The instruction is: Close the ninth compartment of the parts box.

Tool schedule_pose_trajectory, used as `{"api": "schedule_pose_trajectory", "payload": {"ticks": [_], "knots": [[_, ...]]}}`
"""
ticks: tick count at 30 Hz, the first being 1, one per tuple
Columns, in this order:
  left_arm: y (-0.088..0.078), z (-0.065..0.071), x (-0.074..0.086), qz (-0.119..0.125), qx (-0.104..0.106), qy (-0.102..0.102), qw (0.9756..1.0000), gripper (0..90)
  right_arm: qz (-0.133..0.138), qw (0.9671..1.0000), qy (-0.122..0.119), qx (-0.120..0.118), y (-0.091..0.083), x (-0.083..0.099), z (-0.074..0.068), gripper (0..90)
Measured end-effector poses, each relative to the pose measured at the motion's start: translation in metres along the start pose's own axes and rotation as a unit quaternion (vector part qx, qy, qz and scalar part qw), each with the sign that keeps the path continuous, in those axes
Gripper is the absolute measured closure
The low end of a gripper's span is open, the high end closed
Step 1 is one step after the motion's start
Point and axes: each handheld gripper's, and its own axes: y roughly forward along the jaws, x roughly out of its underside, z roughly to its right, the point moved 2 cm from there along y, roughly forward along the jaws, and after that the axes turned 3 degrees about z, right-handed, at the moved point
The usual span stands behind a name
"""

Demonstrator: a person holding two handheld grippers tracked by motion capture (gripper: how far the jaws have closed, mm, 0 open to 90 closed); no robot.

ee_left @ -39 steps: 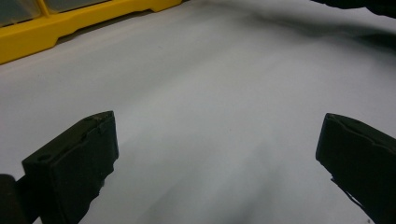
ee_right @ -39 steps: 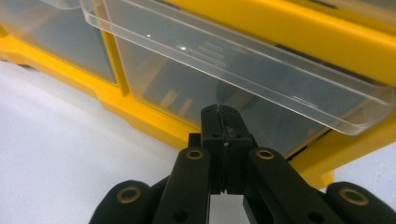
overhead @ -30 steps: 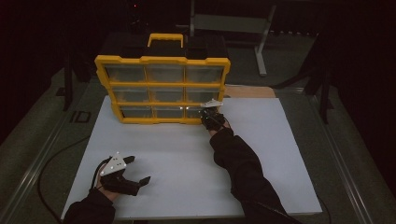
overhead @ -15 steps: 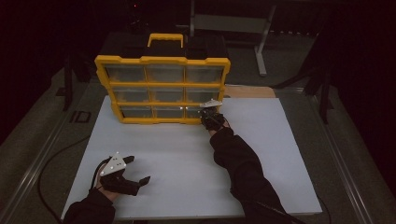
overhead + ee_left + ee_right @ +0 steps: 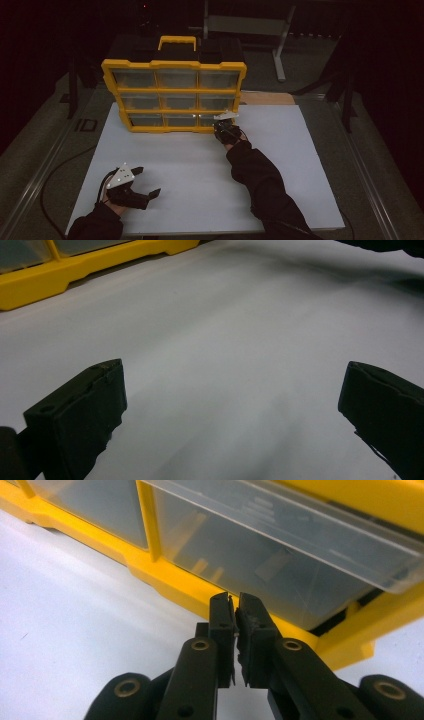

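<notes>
The right gripper (image 5: 223, 125) sits at the bottom-right corner of the yellow organizer (image 5: 174, 65), which stands upright at the far edge of the white board (image 5: 300, 165). In the right gripper view the right gripper (image 5: 237, 605) has its jaws almost together – just a thin slit between the pads, nothing visibly caught in it. They've just been opening a touch. Straight ahead of the tips, just beyond them, is the clear drawer (image 5: 280, 555) of the bottom row; it's pulled out a little from the yellow frame, w/ a dark gap showing under its right end. The tips are level w/ the frame's bottom rail, right below the drawer front; can't tell if they touch it. To the left of the jaws, the next clear drawer (image 5: 95, 510) sits flush behind a yellow divider.

The left gripper (image 5: 145, 186) rests low on the board's near left, well apart from the organizer. In the left gripper view the left gripper (image 5: 235, 385) has jaws wide apart – only bare white board between them, the organizer's yellow base (image 5: 75, 270) far ahead and to the left of the jaws.
</notes>
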Motion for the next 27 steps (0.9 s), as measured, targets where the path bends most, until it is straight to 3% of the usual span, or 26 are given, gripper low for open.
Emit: {"api": "schedule_pose_trajectory", "payload": {"ticks": [1,2,3,4,5,6,17,18,22,27], "knots": [[0.0,0.0,0.0,0.0,0.0,0.0,1.0,0.0,0.0,1.0,0.004,0.001,0.0,0.001,0.0,81.0],[0.0,0.0,0.0,-0.001,0.0,0.0,1.0,0.0,-0.001,1.0,0.007,0.001,-0.001,0.002,0.001,70.3],[0.0,0.0,0.0,-0.001,0.0,0.0,1.0,0.0,-0.001,1.0,0.007,0.001,-0.001,0.002,0.001,70.3],[0.0,0.0,0.0,-0.001,0.001,0.0,1.0,0.0,-0.002,1.0,0.003,0.002,-0.001,0.004,0.0,57.7],[0.0,0.0,0.0,-0.001,0.001,0.0,1.0,0.0,-0.002,1.0,0.003,0.002,-0.001,0.004,0.0,57.7],[0.0,0.0,0.0,-0.002,0.001,0.0,1.0,0.0,-0.007,1.0,-0.002,-0.005,0.0,0.005,-0.001,49.3],[0.0,0.0,0.0,-0.002,0.001,-0.001,1.0,0.0,-0.014,0.9997,-0.005,-0.02,-0.004,0.007,-0.011,29.3],[0.0,0.0,0.0,-0.003,0.001,-0.001,1.0,0.0,-0.024,0.9993,-0.007,-0.028,-0.004,0.008,-0.013,20.1],[0.001,0.0,0.0,-0.003,0.001,0.001,1.0,0.0,-0.029,0.9993,-0.011,-0.02,-0.006,0.008,-0.014,9.7],[0.001,0.0,0.0,-0.003,0.0,0.001,1.0,0.0,-0.033,0.999,-0.019,-0.022,-0.01,0.009,-0.015,8.8]]}}
